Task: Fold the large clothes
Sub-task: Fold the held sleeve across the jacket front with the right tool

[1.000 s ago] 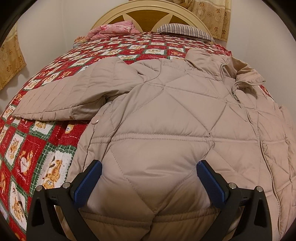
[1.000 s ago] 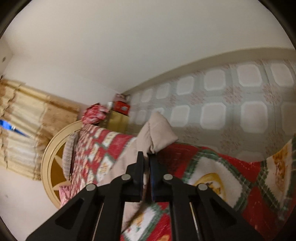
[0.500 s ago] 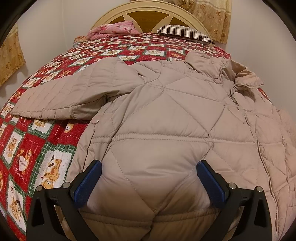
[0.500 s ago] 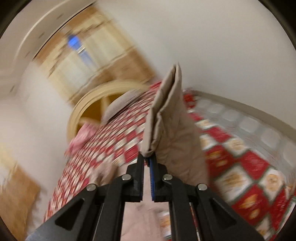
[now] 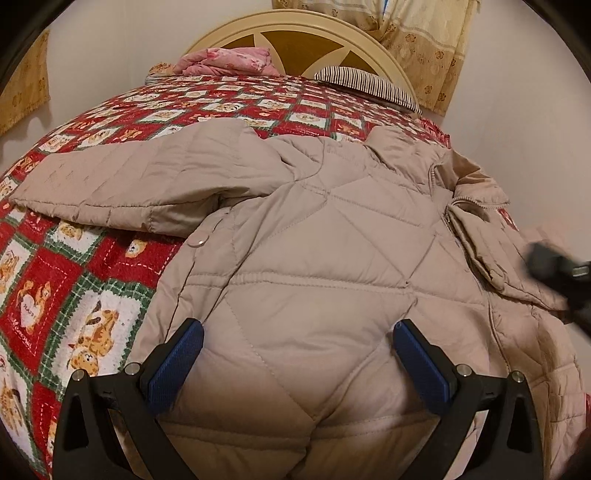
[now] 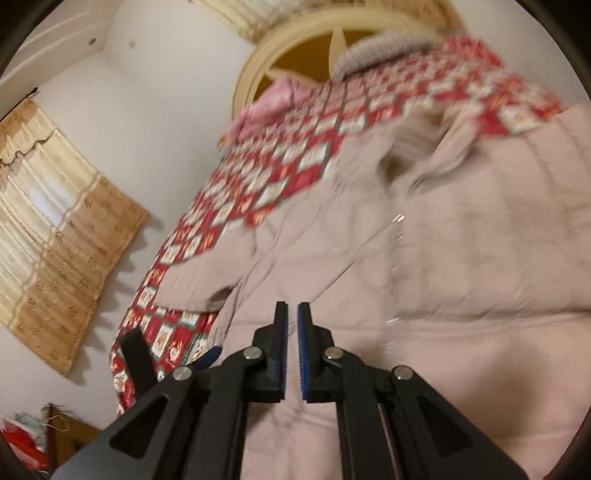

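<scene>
Hovering over the lower body of the beige quilted jacket (image 5: 314, 258), the left gripper (image 5: 295, 354) has its blue-padded fingers (image 5: 177, 362) spread wide, with puffy fabric bulging between them but no visible squeeze on it. The right gripper (image 6: 291, 347) shows its jaws drawn nearly together with only a thin slit left, and nothing can be seen between them; its view is smeared by motion, and in the left view it appears as a dark blur at the right edge.

The jacket lies face up on a red patchwork blanket (image 5: 74, 280) covering the bed, one sleeve (image 5: 129, 184) stretched out to the side, collar (image 5: 476, 192) toward the headboard (image 5: 295, 33).

Judging from this, the fold is barely begun. The slick, springy padding could slip from a shallow pinch, or puff back open once released. A grab taken too deep might catch the blanket beneath and drag it along.
</scene>
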The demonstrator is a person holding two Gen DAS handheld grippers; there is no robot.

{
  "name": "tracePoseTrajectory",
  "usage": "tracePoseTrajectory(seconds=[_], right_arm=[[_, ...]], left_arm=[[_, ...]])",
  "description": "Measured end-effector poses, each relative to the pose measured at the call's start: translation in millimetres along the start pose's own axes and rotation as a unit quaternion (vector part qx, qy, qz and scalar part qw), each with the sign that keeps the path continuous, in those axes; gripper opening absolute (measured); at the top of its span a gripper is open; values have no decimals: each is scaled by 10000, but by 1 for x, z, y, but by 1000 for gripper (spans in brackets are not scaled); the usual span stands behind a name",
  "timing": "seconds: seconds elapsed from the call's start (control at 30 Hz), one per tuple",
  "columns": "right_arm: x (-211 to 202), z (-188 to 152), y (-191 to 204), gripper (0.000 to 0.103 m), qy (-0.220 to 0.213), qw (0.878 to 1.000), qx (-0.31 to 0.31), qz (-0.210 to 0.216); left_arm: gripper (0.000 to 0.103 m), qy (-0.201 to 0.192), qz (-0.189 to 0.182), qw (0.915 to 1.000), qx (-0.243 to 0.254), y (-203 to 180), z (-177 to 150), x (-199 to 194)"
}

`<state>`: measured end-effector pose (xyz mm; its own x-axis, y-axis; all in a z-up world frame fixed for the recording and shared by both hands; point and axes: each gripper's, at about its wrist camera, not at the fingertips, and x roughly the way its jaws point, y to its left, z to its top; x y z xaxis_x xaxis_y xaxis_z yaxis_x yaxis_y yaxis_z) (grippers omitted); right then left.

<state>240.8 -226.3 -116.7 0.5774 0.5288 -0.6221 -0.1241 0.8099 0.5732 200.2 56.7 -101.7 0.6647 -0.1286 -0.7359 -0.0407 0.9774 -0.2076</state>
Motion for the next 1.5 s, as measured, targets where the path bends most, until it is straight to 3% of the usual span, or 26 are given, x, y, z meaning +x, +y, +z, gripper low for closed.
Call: tracePoseTrajectory(seconds=[0.1, 0.2, 0.27, 0.3, 0.33, 0.4, 0.47, 0.53, 0.63, 0.9, 0.97, 1.03, 1.07, 1.2, 1.3, 1.5], right_arm=[[34, -12, 16, 8, 216, 9996, 75, 161], [31, -11, 26, 15, 18, 10000, -20, -88], [10, -8, 44, 44, -97, 9992, -176, -334], [-2, -4, 40, 79, -197, 9982, -239, -507], [-11, -1, 39, 100, -340, 9969, -284, -643], [-37, 5, 30, 103, -843, 9907, -467, -958], [-48, 13, 21, 96, -795, 9868, -673, -1238], [-35, 17, 16, 72, -290, 9843, -909, -1488], [-10, 14, 12, 70, 198, 9744, -1208, -1885], [40, -7, -13, 69, 682, 9489, -1542, -2668], [36, -4, -16, 50, 644, 9559, -1409, -2495], [31, -1, -15, 16, 705, 9658, -1248, -2159], [28, 0, -13, 8, 708, 9694, -1169, -2040], [12, 3, 4, 8, 448, 9732, -1142, -1943], [6, 4, 21, 8, 464, 9855, -931, -1338], [45, 2, 62, 11, 783, 9891, -992, -757]], left_arm=[[102, 6, 3, 10000, 7, 1, 0, 0], [102, 9, -1, 10000, 6, 1, 0, 1], [102, 20, 9, 10000, 21, -1, 0, 1], [102, 21, 11, 10000, 24, -1, 0, 2], [102, 22, 11, 10000, 22, -1, 0, 2], [102, 22, 15, 10000, 24, -1, 0, 2], [102, 24, 18, 10000, 27, -1, 0, 2], [102, 29, 35, 10000, 43, -1, 1, 2], [102, 29, 36, 10000, 44, -1, 0, 2], [102, 38, 44, 10000, 55, -1, 0, 3], [102, 36, 36, 10000, 50, -1, 0, 3], [102, 35, 30, 10000, 44, -1, 0, 4], [102, 34, 24, 10000, 39, -1, 0, 4], [102, 30, 18, 10000, 35, -1, 0, 3], [102, 32, 19, 10000, 37, -1, 0, 3], [102, 25, -4, 10000, 20, 0, 0, 3]])
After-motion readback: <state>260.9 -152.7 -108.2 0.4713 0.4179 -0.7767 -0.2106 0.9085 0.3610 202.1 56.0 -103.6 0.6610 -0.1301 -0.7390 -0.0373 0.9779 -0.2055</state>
